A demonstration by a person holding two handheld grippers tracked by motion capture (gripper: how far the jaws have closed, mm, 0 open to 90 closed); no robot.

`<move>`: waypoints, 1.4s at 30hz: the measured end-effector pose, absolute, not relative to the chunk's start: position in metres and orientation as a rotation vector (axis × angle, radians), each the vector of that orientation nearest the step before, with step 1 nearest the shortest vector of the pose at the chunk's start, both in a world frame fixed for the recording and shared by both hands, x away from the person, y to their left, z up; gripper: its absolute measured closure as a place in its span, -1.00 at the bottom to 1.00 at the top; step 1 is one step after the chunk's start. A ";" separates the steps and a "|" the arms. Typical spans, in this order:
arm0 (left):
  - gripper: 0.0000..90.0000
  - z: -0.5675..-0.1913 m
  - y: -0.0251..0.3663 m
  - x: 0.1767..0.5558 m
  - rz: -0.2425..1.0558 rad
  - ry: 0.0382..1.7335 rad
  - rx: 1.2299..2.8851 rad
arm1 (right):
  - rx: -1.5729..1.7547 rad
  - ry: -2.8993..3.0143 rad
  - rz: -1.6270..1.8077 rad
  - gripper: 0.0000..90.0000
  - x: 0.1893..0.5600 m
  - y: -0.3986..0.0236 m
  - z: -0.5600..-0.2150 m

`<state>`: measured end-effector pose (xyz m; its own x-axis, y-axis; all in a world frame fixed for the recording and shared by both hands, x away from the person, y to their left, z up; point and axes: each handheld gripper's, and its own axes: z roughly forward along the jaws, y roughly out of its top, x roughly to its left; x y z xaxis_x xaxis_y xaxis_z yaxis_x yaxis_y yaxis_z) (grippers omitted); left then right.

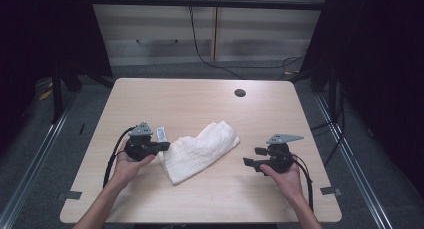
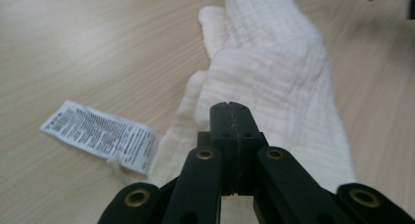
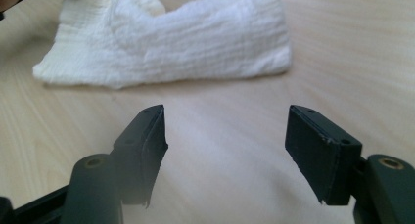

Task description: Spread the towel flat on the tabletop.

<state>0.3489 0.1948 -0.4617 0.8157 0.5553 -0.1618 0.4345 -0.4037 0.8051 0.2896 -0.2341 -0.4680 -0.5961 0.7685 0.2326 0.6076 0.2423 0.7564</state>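
One white cloth [image 1: 200,150] lay on the single wooden table [image 1: 150,99], and it carried one printed care label [image 1: 161,134] at its edge. There were two black grippers, the left gripper [image 1: 164,146] and the right gripper [image 1: 252,156], each with two jaws, one grey three-cornered plate on top and one trailing cable, and two hands held them, one apiece. I counted one round dark grommet hole [image 1: 240,93] in the tabletop, and behind the table stood one pale cabinet [image 1: 210,24] with one dark cable [image 1: 200,49] hanging down its front.
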 end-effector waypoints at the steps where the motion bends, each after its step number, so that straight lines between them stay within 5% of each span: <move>1: 1.00 -0.460 0.194 0.347 0.152 0.723 2.055 | 1.301 2.318 1.276 -0.28 0.295 -0.232 -0.466; 19: 1.00 -0.491 0.206 0.350 0.117 0.797 2.126 | 1.280 2.362 1.251 -0.19 0.421 -0.173 -0.478; 21: 1.00 -0.491 0.206 0.350 0.112 0.796 2.123 | 1.295 2.380 1.260 0.01 0.425 -0.172 -0.482; 28: 1.00 -0.489 0.209 0.350 0.114 0.802 2.105 | 1.250 2.388 1.279 0.95 0.414 -0.174 -0.477; 42: 1.00 -0.486 0.213 0.348 0.118 0.808 2.109 | 1.206 2.488 1.193 0.99 0.338 -0.205 -0.468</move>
<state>0.3482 0.2134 -0.4864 0.7868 0.5854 -0.1958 0.5051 -0.4282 0.7493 0.3378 -0.2049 -0.4678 -0.6721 0.7106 0.2083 0.6072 0.3680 0.7042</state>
